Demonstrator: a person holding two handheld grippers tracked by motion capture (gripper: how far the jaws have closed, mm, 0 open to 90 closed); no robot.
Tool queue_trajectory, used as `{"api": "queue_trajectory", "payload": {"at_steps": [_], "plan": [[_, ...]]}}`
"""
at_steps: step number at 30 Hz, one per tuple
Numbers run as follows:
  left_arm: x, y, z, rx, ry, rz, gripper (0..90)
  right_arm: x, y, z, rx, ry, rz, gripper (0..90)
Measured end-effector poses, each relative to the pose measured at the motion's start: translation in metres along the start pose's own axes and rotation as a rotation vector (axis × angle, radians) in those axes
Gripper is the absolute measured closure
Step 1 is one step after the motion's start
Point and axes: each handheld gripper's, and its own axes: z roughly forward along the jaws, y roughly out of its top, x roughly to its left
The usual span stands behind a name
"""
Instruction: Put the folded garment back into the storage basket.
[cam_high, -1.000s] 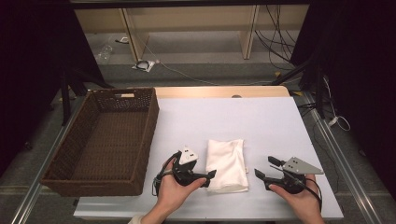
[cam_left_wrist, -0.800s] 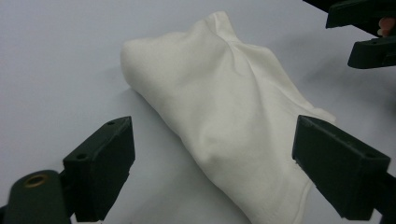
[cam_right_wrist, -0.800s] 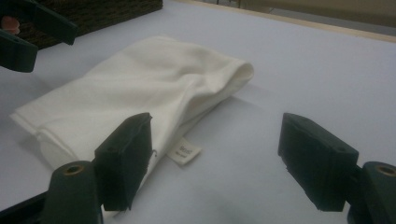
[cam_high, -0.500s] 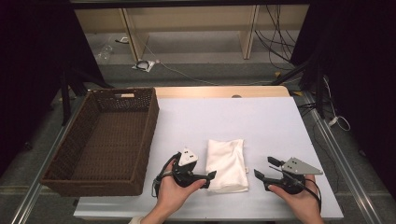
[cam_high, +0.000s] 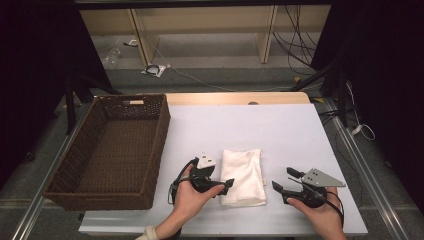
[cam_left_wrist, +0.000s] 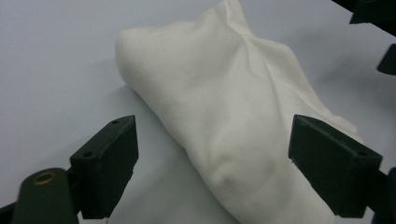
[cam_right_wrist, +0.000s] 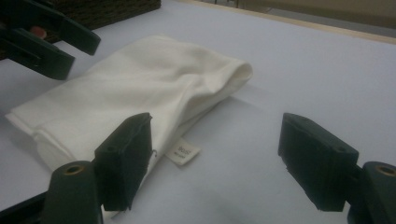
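The folded white cloth (cam_high: 243, 176) is lying on the white table top (cam_high: 280, 135) near the person's edge, between the two hands, with the dark brown woven wicker basket (cam_high: 111, 150) standing to its left, well apart from it; the left black hand-held gripper (cam_high: 226, 185) is resting at the cloth's near left edge with its jaws spread wide and holding nothing, and in the left gripper view the cloth (cam_left_wrist: 224, 121) is bulging up between them, one jaw to either side; the right black hand-held gripper (cam_high: 284, 183), carrying its grey three-cornered plate, is sitting just beside the cloth's right edge, likewise gaping and empty, its jaws pointing toward the fabric (cam_right_wrist: 140, 93).

Several things are threatening to go wrong from here; the cloth is soft and folded in layers, so a jaw closing on the top layer alone is likely to peel the fold open rather than lift the whole bundle; the left jaws are straddling a thick hump, and a shallow bite there is liable to slip off as the fabric compresses; the right gripper seems to be aimed at the corner near the small sewn label (cam_right_wrist: 183, 152), though the angle is making it hard to judge whether either jaw is touching the cloth, and a pinch on the label or a single hem is apt to leave the rest dragging; uneven lifting by the two hands risks stretching the bundle apart, and a trailing flap could catch on the basket rim.
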Motion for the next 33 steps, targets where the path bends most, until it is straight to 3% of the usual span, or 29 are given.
{"api": "queue_trajectory", "payload": {"at_steps": [3, 7, 20, 24, 33], "plan": [[0.004, -0.001, 0.013, 0.035, -0.02, -0.031, 15.9, 0.001, 0.0, 0.0, 0.0, 0.001, -0.001, 26.8], [0.006, 0.002, 0.023, 0.044, -0.045, -0.058, 16.3, 0.001, 0.0, 0.0, -0.002, 0.001, -0.003, 26.8], [0.003, 0.001, 0.038, 0.044, -0.057, -0.024, 25.1, 0.001, 0.001, 0.0, 0.004, 0.004, -0.008, 27.1], [-0.003, -0.003, 0.039, 0.023, -0.019, 0.009, 37.6, 0.001, 0.0, 0.0, 0.006, 0.004, -0.013, 27.1], [-0.014, -0.004, 0.038, 0.012, 0.02, 0.053, 63.0, 0.002, 0.001, 0.0, 0.011, 0.006, -0.017, 27.1]]}}
